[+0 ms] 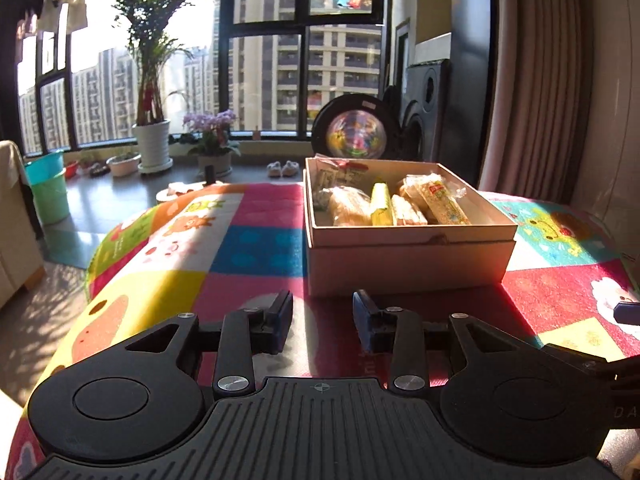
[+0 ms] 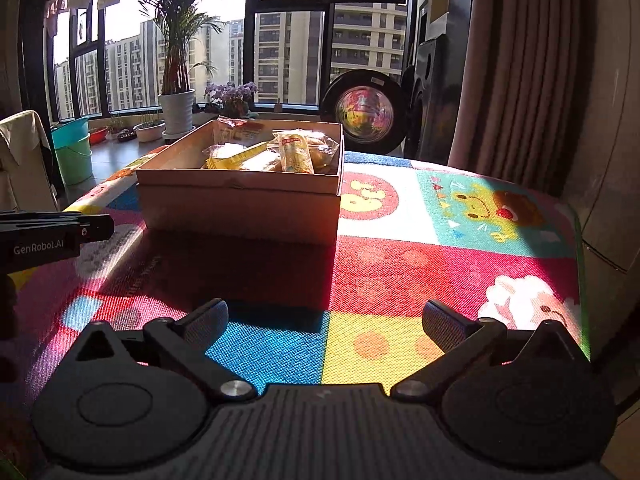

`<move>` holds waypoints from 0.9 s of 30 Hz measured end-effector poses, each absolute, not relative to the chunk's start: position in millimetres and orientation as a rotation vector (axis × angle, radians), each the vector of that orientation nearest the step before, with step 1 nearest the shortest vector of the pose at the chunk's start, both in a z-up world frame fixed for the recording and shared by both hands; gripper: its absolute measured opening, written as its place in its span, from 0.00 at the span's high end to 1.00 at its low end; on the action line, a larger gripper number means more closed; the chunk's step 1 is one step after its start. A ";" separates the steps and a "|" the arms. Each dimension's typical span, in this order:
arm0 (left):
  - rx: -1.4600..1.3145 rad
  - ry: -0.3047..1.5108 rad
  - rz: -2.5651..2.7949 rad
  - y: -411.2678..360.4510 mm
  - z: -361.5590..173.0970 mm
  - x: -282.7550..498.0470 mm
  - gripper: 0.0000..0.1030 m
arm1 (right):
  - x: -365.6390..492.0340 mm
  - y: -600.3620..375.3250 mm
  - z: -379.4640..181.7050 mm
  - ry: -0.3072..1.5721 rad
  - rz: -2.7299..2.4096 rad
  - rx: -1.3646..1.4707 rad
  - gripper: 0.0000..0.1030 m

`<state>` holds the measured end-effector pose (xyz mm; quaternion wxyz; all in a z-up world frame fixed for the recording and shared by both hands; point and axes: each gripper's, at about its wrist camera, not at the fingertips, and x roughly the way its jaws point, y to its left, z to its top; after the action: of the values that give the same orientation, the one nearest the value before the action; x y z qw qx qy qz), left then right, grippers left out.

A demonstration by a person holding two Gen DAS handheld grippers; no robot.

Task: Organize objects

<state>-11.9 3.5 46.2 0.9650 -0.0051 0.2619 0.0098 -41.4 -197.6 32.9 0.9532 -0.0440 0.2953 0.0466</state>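
Cardboard box: open-topped, tan, standing on the surface, which is covered by a bright patchwork cloth with cartoon animals. The box sits toward the far middle of the cloth.

Contents: several wrapped snack packets lying loose inside, mostly clear wrappers over pale yellow food, plus one solid yellow packet near the centre. All lie within the box walls; the cloth around the box is bare.

Left hand-held gripper: low over the near edge of the cloth, just short of the box's front wall. Fingers partly apart with a moderate gap, blue pads facing each other, nothing between them.

Right hand-held gripper: over the cloth, near side, right of the box's corner. Fingers spread wide, holding nothing.

Background: potted palm, flowering plant, washing machine door, curtain.
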 end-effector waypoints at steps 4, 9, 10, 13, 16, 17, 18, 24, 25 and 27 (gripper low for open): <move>0.018 0.559 0.029 -12.4 27.2 -21.8 0.63 | -28.6 -181.8 15.6 0.692 0.075 -0.200 0.00; 0.093 0.624 -0.039 -31.6 16.5 -17.3 0.66 | -20.5 -201.9 9.5 0.719 0.111 -0.059 0.00; 0.089 0.621 -0.050 -30.7 14.9 -19.6 0.67 | -20.1 -207.4 8.2 0.711 0.113 -0.019 0.00; 0.029 0.630 -0.065 -23.9 11.9 -20.7 0.67 | -19.6 -206.9 6.3 0.697 0.068 -0.020 0.00; -0.007 0.631 -0.070 -20.7 9.9 -20.4 0.67 | -22.0 -205.0 5.6 0.691 0.067 -0.025 0.00; -0.007 0.632 -0.065 -21.4 9.9 -19.8 0.66 | -21.8 -205.2 5.5 0.691 0.070 -0.024 0.00; 0.001 0.632 -0.059 -23.1 10.0 -19.0 0.66 | -19.8 -206.2 5.3 0.693 0.074 -0.024 0.00; 0.018 0.634 -0.025 -29.6 10.4 -17.0 0.66 | -16.8 -202.4 6.3 0.685 0.079 -0.043 0.00; 0.010 0.634 -0.026 -28.6 10.4 -17.0 0.66 | -16.9 -204.3 5.8 0.688 0.077 -0.022 0.00; -0.008 0.634 -0.032 -25.1 10.5 -17.1 0.66 | -17.6 -207.0 5.5 0.683 0.080 -0.002 0.00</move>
<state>-17.1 -25.1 10.5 0.9501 -0.0039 0.3116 -0.0158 -17.6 -207.0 5.5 0.9415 -0.0012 0.3346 0.0394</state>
